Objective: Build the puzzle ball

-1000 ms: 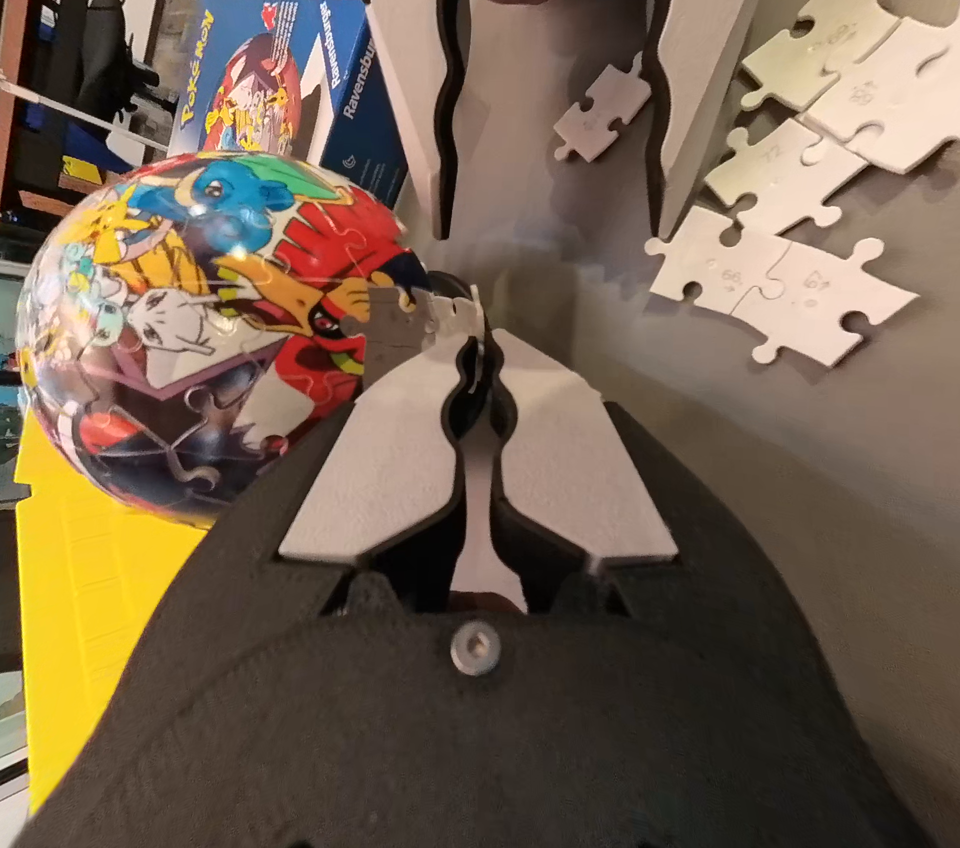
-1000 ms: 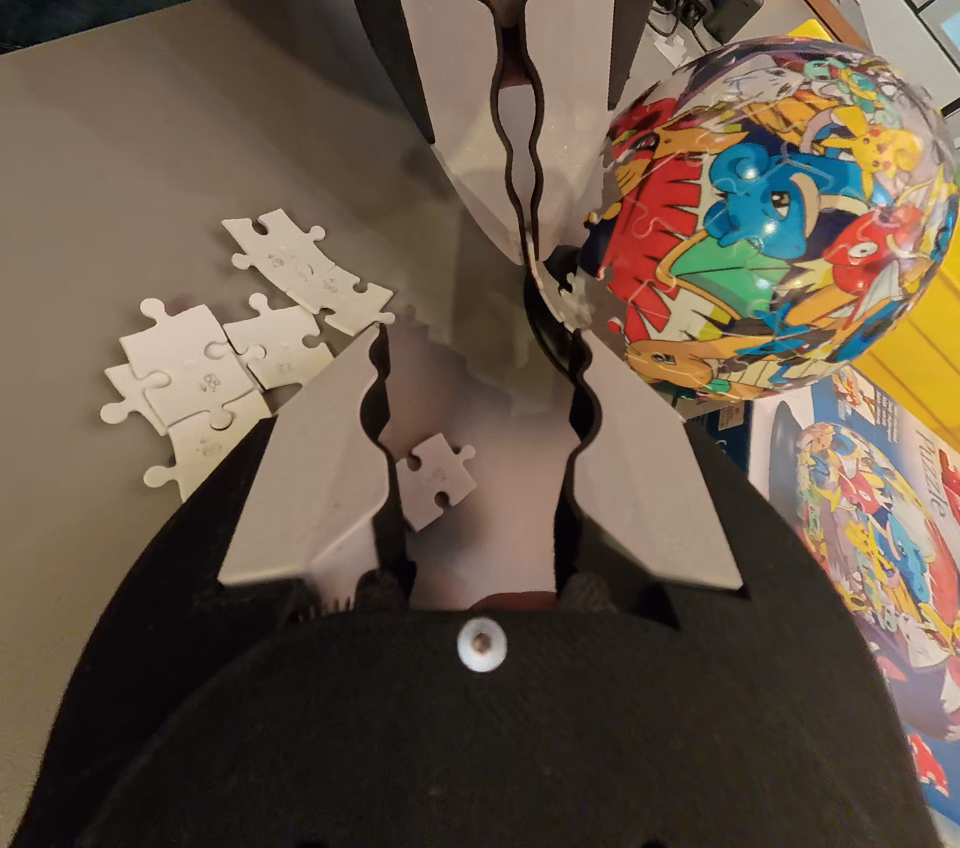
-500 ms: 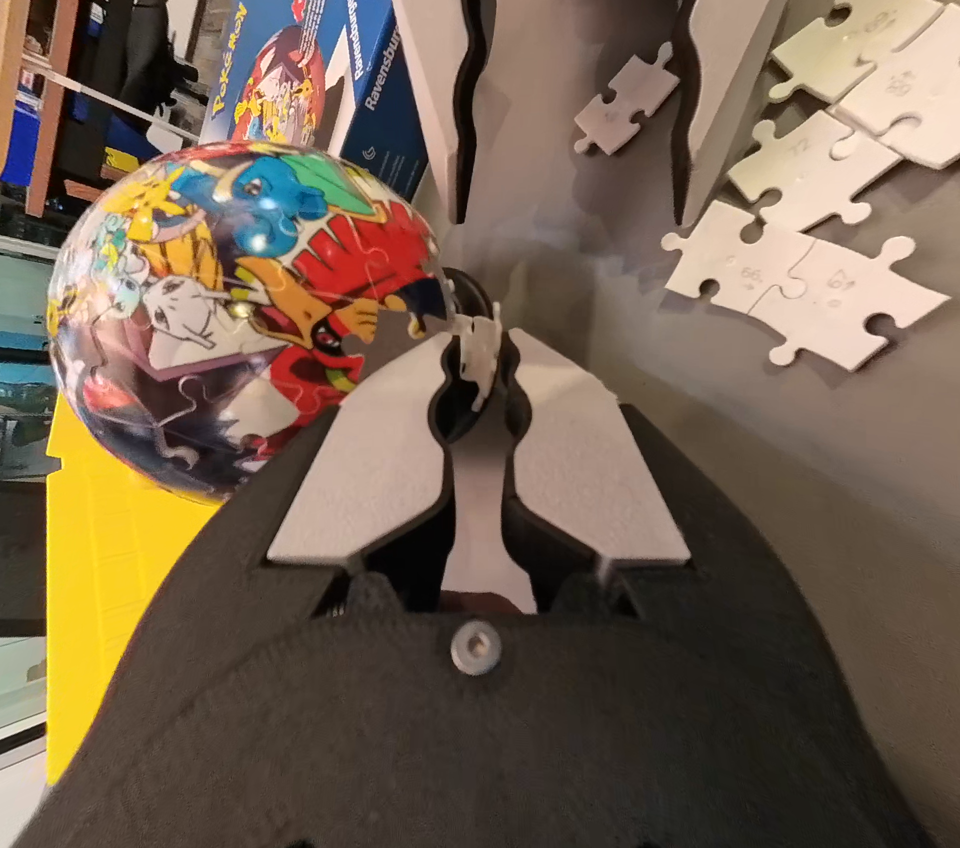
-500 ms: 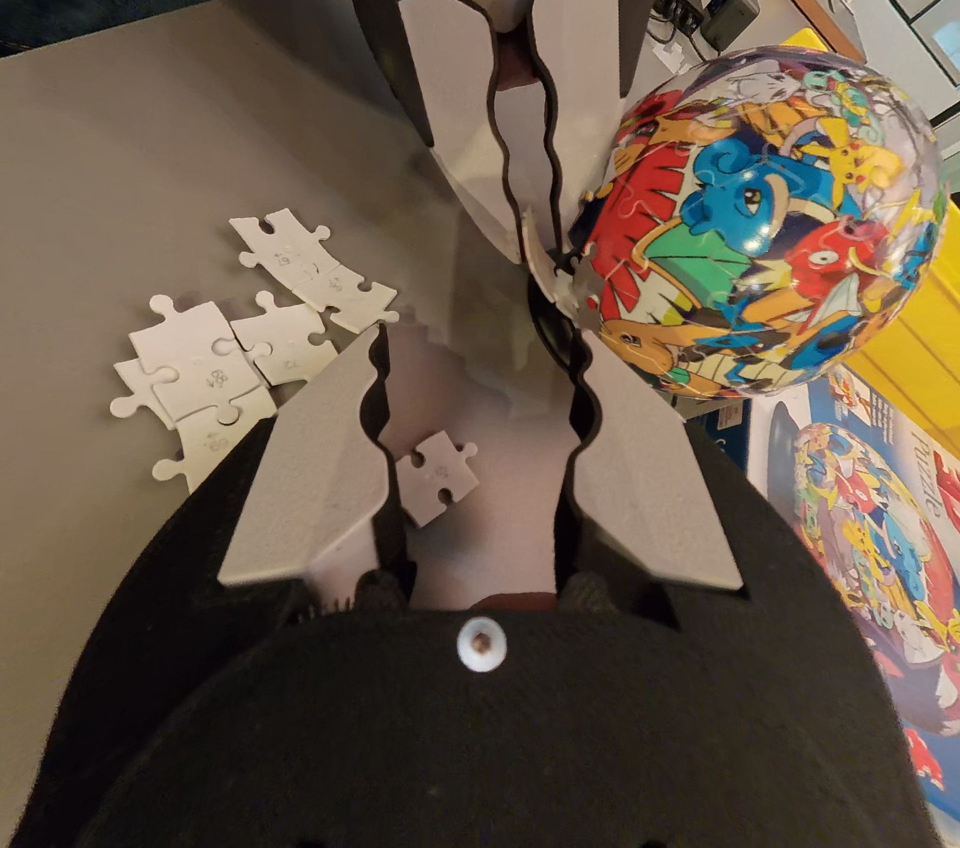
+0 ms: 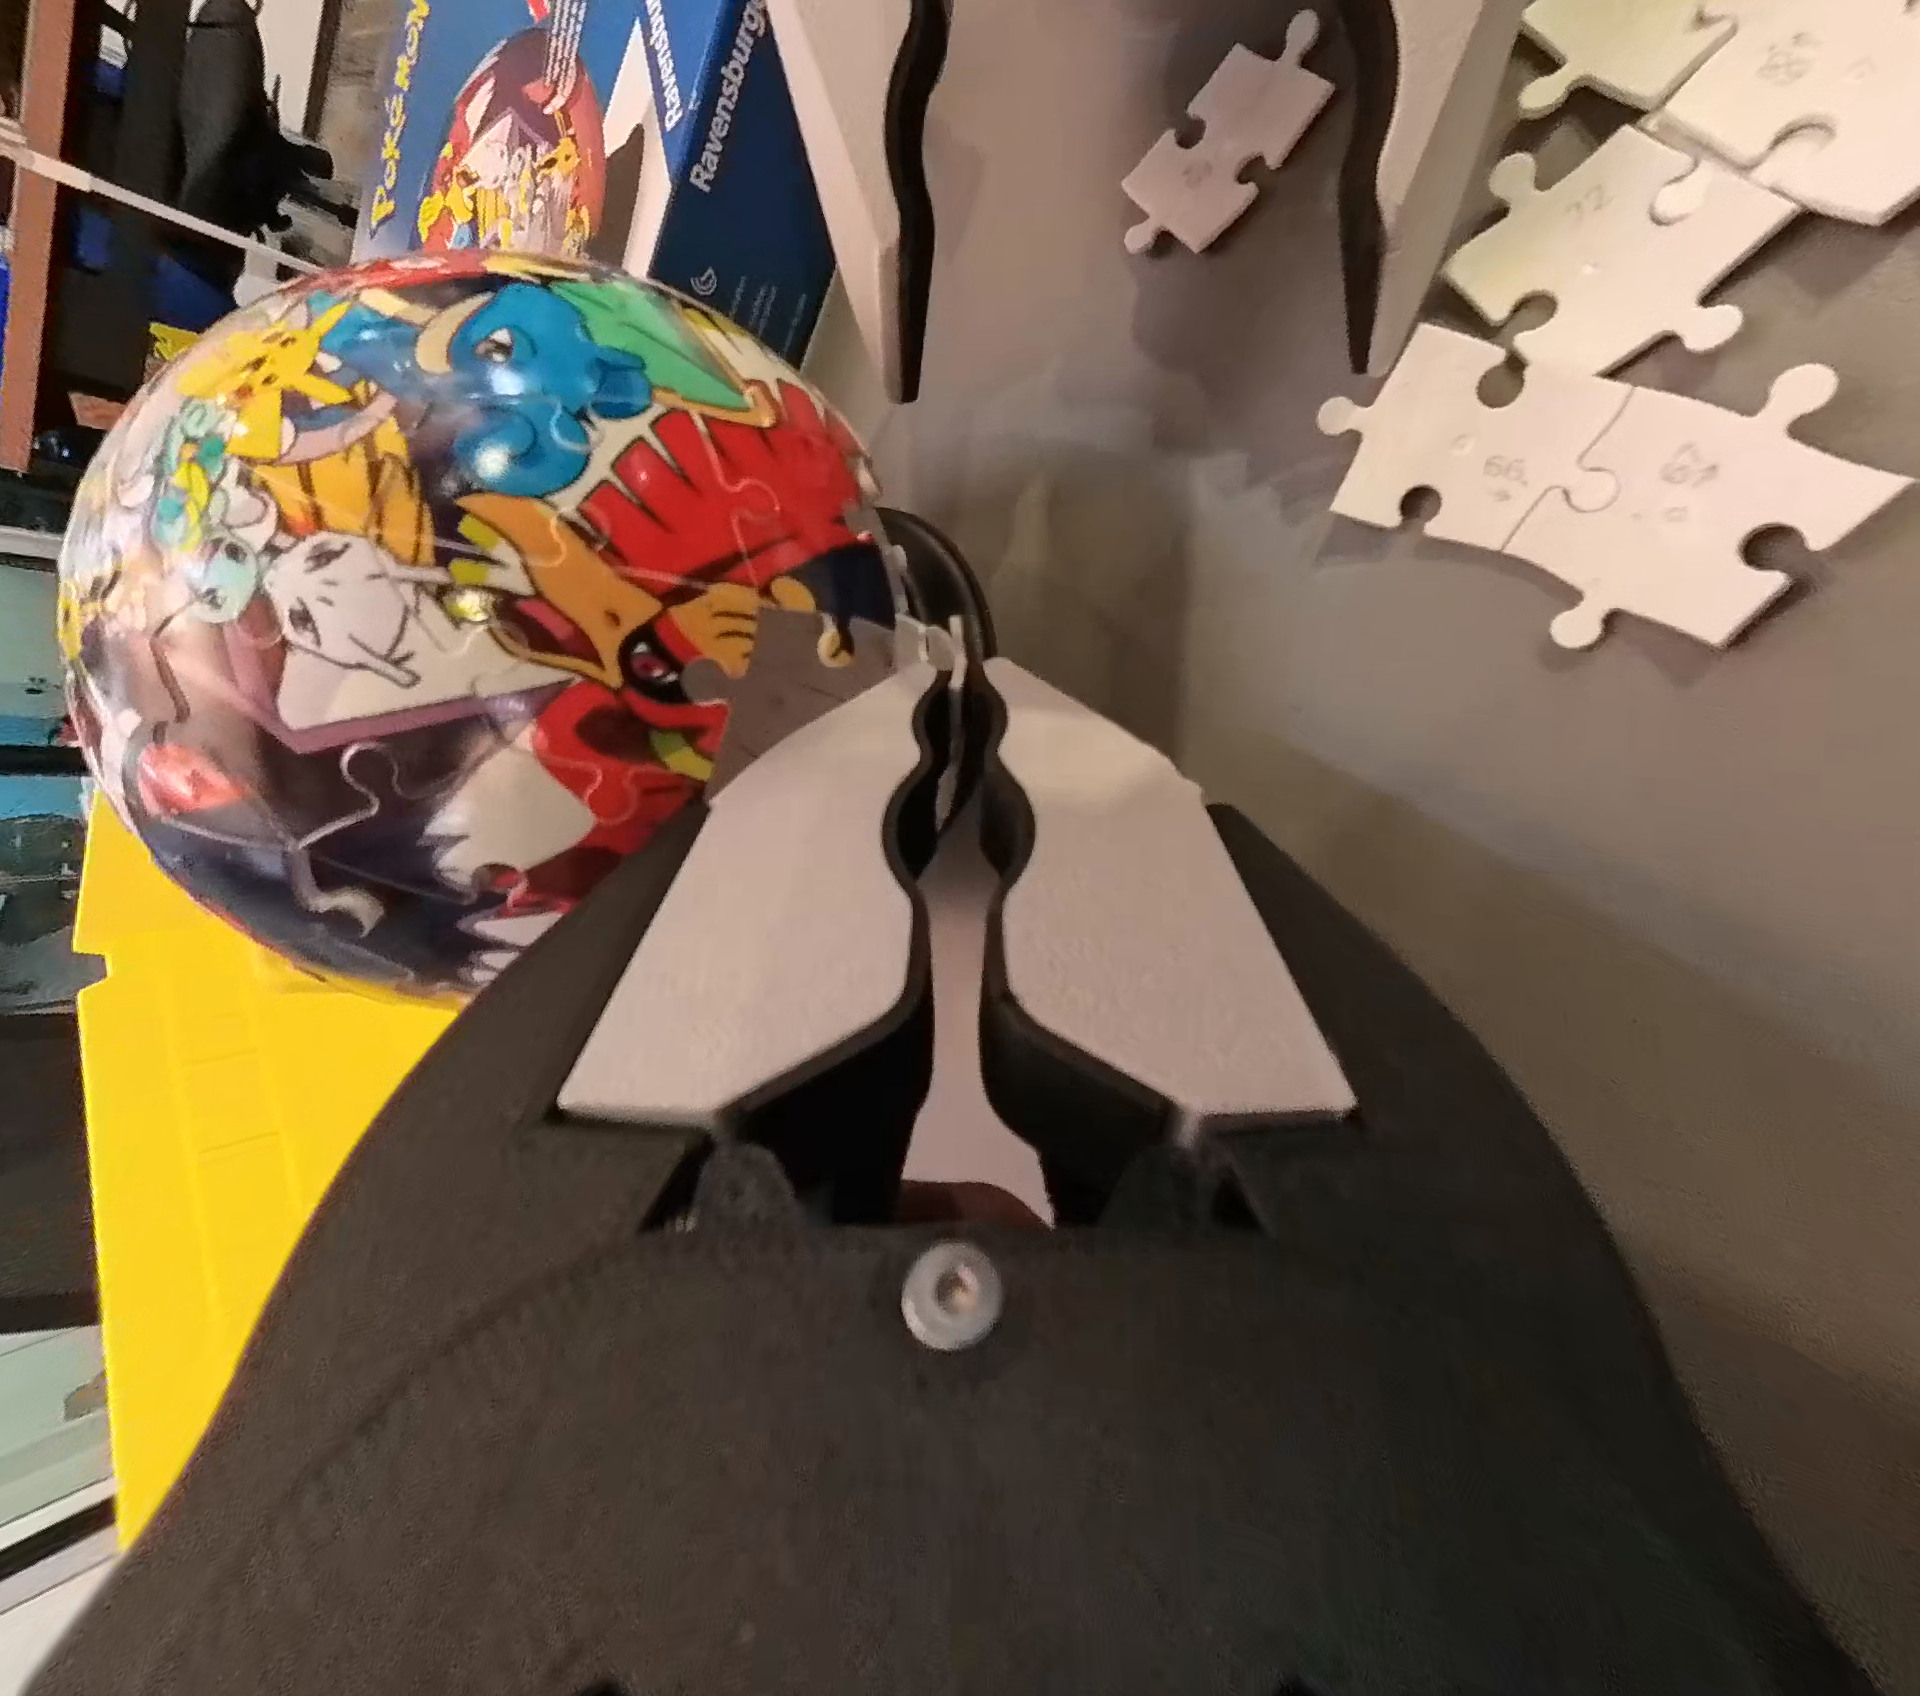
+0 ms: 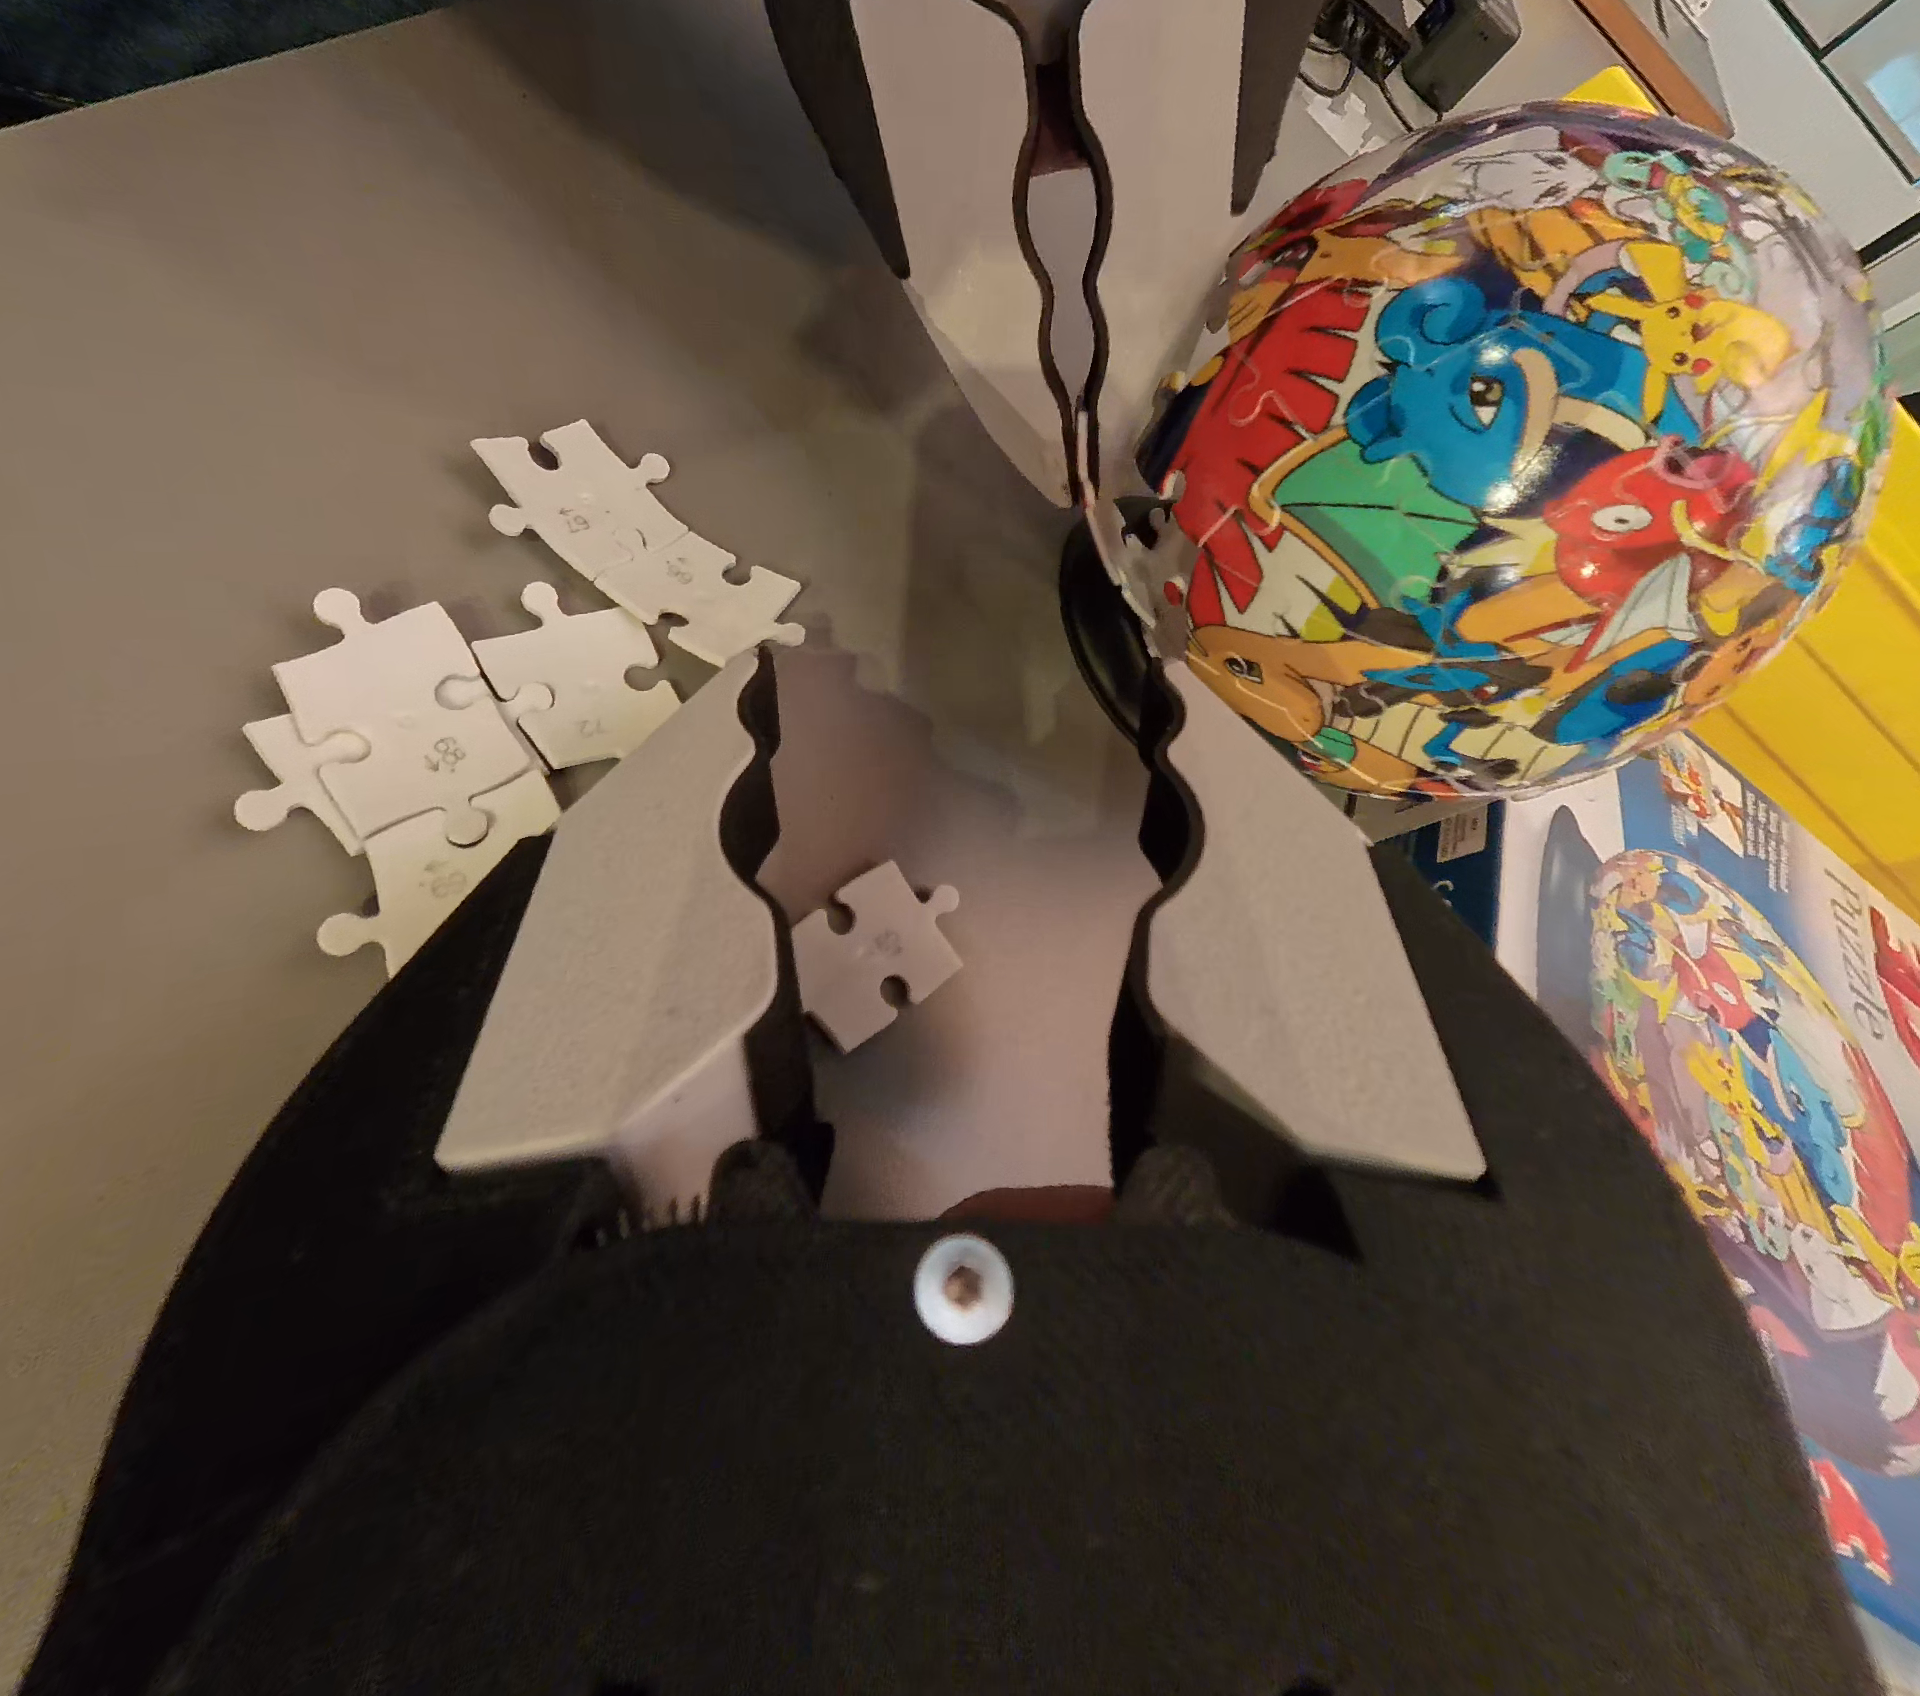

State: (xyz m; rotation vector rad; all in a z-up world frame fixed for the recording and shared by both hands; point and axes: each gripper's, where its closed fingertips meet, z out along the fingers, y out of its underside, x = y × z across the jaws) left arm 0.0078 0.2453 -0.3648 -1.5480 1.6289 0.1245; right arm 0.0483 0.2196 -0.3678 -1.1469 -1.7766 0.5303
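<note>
The colourful puzzle ball [image 5: 457,628] hangs in the air at the left of the left wrist view. My left gripper [image 5: 956,680] is shut on a white piece at the ball's open rim. In the right wrist view the ball [image 6: 1507,451] is at the upper right, with the left gripper [image 6: 1075,472] pinching its edge from above. My right gripper [image 6: 961,680] is open and empty, and a single white loose piece [image 6: 878,966] lies on the table between its fingers. The right gripper [image 5: 1132,379] also shows at the top of the left wrist view.
Several white loose pieces [image 6: 416,732] lie face down on the grey table [image 6: 260,347], some of them joined [image 5: 1610,534]. The blue puzzle box [image 5: 582,119] stands beyond the ball. A yellow bin [image 5: 229,1075] sits under the ball. Cables and shelves are off the table's edge. The grippers' ends are close to 5 centimeters from one another.
The ball has swung a little in the left gripper's hold. The right gripper stays open over the single piece, almost unmoved.
</note>
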